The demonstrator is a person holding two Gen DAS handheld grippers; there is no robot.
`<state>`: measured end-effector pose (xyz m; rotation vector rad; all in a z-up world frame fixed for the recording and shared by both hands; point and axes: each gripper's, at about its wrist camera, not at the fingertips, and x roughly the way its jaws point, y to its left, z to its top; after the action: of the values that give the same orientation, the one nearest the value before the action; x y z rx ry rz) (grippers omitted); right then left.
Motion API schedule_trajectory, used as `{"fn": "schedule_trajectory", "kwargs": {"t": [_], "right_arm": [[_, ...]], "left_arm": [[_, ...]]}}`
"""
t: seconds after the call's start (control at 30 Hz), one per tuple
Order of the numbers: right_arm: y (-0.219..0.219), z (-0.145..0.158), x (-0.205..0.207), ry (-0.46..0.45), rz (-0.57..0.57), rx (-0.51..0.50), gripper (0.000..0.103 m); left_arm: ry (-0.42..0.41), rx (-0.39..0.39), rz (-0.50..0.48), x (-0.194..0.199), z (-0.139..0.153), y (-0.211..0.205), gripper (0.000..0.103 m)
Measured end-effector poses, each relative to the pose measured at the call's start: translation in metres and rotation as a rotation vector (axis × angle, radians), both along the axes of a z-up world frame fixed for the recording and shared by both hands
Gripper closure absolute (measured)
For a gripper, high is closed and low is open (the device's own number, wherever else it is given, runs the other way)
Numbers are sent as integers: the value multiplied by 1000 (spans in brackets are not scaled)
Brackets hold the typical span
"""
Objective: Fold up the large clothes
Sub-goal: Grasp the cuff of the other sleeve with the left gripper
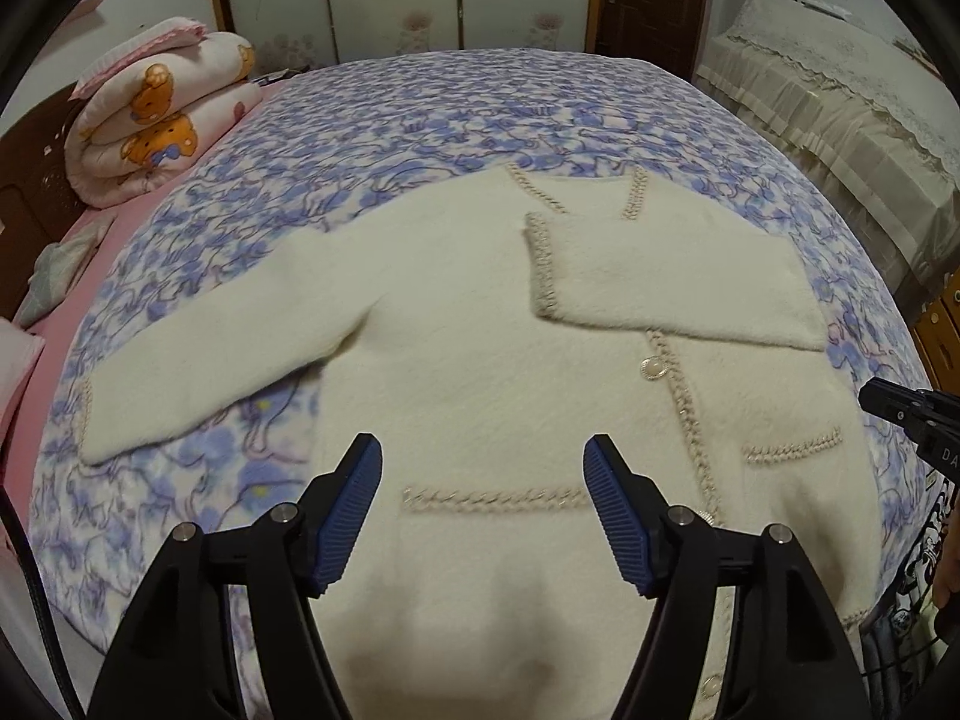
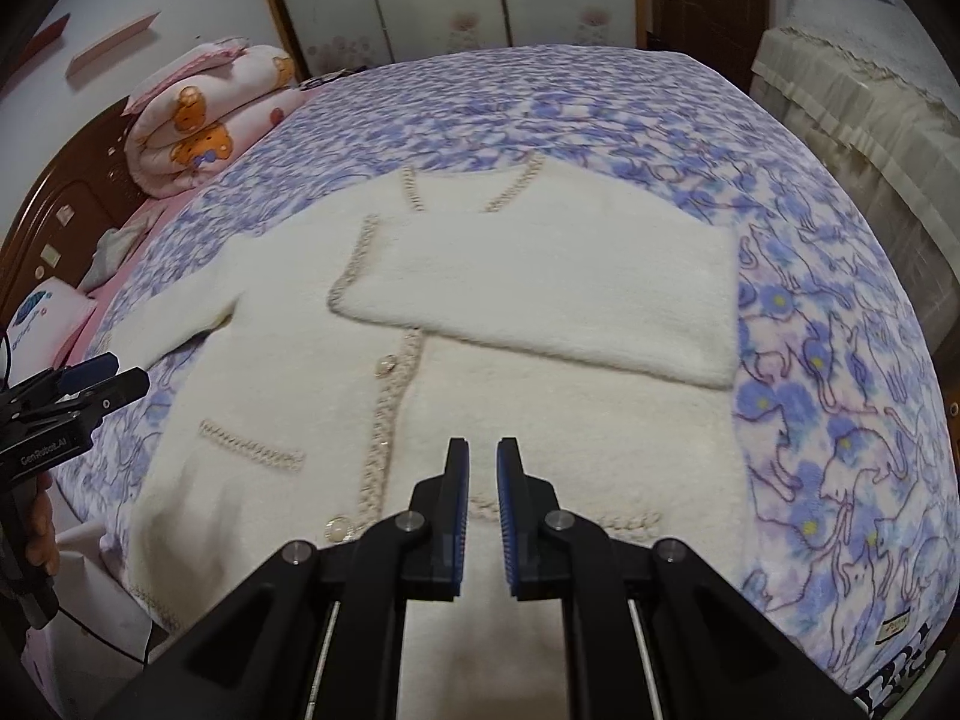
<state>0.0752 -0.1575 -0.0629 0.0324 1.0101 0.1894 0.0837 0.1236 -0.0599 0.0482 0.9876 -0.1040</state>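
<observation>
A cream fuzzy cardigan (image 1: 480, 330) (image 2: 540, 420) with braided trim lies face up and flat on the bed. One sleeve (image 1: 672, 276) (image 2: 540, 294) is folded across the chest. The other sleeve (image 1: 228, 348) (image 2: 180, 312) stretches out to the left. My left gripper (image 1: 485, 444) hangs above the lower left pocket, jaws wide open with nothing between them. My right gripper (image 2: 483, 447) hovers over the lower right front, its pads nearly together and holding nothing. Each gripper shows at the edge of the other's view: the right gripper (image 1: 900, 408) and the left gripper (image 2: 102, 378).
A blue-flowered blanket (image 1: 480, 102) (image 2: 840, 420) covers the bed. A rolled quilt with bear prints (image 1: 156, 120) (image 2: 204, 120) sits at the far left by the wooden headboard (image 2: 60, 210). Cloth-covered furniture (image 1: 840, 114) stands on the right.
</observation>
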Motion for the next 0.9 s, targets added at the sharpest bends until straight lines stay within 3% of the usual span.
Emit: {"fn": "schedule_trajectory", "kwargs": {"t": [0.27, 0.57, 0.63, 0.73, 0.9], "right_arm": [[62, 1, 3, 7, 81, -25, 94], [157, -3, 37, 11, 171, -49, 94], [179, -6, 48, 13, 187, -50, 94], [211, -12, 67, 16, 201, -49, 94], [251, -27, 94, 57, 218, 4, 94]], "left_arm": [[32, -51, 78, -5, -6, 76, 33], [106, -141, 176, 24, -37, 161, 30], [151, -206, 216, 33, -49, 183, 29], [249, -378, 289, 51, -77, 220, 29], [286, -500, 433, 70, -115, 272, 29]]}}
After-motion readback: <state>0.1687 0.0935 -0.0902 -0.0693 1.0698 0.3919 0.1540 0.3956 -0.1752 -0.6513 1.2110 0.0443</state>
